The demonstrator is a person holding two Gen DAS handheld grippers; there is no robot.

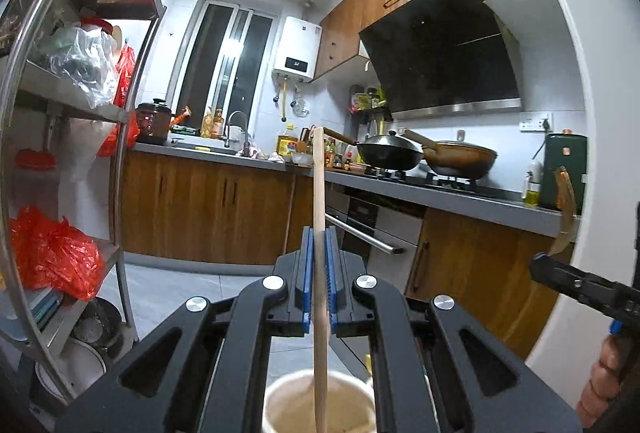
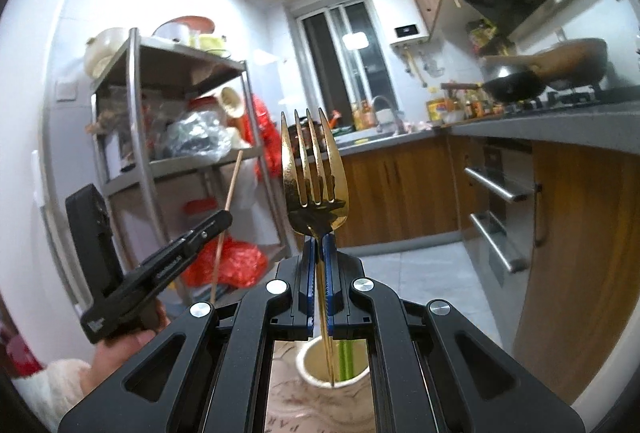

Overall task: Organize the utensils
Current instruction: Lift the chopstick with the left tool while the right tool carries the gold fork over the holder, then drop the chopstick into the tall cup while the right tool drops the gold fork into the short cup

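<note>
My left gripper point(image 1: 319, 233) is shut on a long wooden utensil handle point(image 1: 318, 185) that stands upright, its lower end inside a cream holder cup point(image 1: 280, 399). My right gripper point(image 2: 319, 239) is shut on a gold fork point(image 2: 314, 169), tines up, its handle tip just inside a cream utensil holder point(image 2: 306, 363) that holds a green stick point(image 2: 346, 359). The right gripper point(image 1: 538, 261) with the fork point(image 1: 564, 209) shows at the right of the left wrist view. The left gripper point(image 2: 226, 219) with the wooden handle point(image 2: 228, 217) shows at the left of the right wrist view.
A steel rack point(image 1: 100, 113) with red bags point(image 1: 56, 253) stands left. The grey kitchen counter point(image 1: 440, 193) carries two woks point(image 1: 390, 153), bottles and a sink. Wooden cabinets point(image 1: 200, 205) and an oven handle point(image 1: 360, 233) run below. The holder stands on a marbled surface point(image 2: 288, 401).
</note>
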